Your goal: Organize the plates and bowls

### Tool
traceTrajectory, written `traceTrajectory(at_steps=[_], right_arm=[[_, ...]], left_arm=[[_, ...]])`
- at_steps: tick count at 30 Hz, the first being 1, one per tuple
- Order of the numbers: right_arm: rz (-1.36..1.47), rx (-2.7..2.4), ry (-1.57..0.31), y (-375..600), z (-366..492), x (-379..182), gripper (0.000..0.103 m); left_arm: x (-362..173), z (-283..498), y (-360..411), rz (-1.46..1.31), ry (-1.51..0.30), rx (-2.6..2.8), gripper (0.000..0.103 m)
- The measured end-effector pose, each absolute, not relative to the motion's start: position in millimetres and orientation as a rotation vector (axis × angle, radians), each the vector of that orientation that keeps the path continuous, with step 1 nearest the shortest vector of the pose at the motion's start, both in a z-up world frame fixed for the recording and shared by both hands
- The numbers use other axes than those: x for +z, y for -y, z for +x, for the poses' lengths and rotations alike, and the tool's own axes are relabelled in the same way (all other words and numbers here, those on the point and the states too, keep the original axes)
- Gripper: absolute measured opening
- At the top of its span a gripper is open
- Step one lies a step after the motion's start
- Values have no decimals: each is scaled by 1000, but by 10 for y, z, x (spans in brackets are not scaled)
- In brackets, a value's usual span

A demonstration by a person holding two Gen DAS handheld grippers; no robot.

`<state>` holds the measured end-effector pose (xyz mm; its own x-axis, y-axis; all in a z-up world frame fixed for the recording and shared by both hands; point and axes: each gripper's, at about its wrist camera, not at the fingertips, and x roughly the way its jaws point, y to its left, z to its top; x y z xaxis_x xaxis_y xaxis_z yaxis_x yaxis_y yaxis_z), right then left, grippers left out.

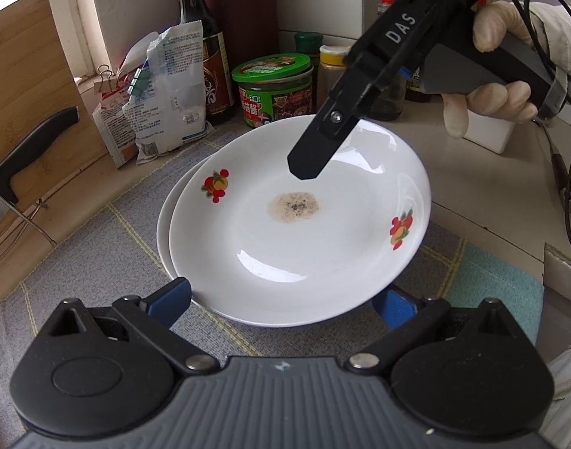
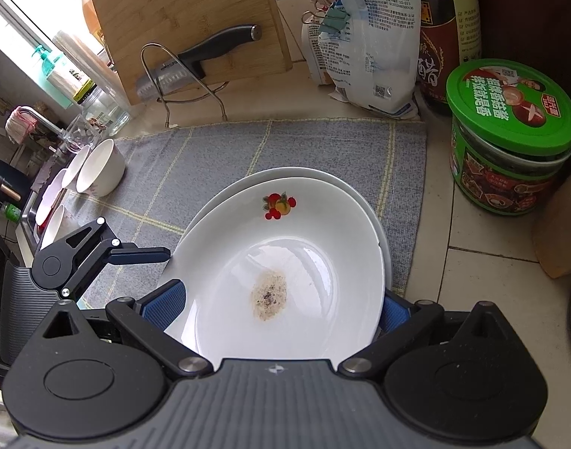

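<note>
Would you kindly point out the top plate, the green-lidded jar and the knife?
top plate (image 2: 322,262), right wrist view, bare inner wall.
green-lidded jar (image 2: 509,108), right wrist view, lid.
knife (image 2: 218,46), right wrist view, black handle.

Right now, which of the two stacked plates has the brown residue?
The top plate, the one with fruit decals; brownish residue sits in its centre. Only the rim of the lower plate shows beneath.

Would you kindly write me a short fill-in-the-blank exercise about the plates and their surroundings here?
1. The top plate is painted with small ____ motifs.
2. It rests on a second ____.
3. The jar beside the mat has a ____ lid.
4. A knife leans against the wooden ____.

Missing words: fruit; plate; green; board
</note>
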<state>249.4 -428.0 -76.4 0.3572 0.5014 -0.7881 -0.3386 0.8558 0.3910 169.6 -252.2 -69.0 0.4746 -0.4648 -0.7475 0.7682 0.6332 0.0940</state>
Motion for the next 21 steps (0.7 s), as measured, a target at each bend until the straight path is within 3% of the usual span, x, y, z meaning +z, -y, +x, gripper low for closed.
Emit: traceTrajectory(at_steps=[21], right_arm=[[10,471,-1083,4087,2393,-733,103]], left_arm=[[-626,1625,2446,444,-725,-748,102]])
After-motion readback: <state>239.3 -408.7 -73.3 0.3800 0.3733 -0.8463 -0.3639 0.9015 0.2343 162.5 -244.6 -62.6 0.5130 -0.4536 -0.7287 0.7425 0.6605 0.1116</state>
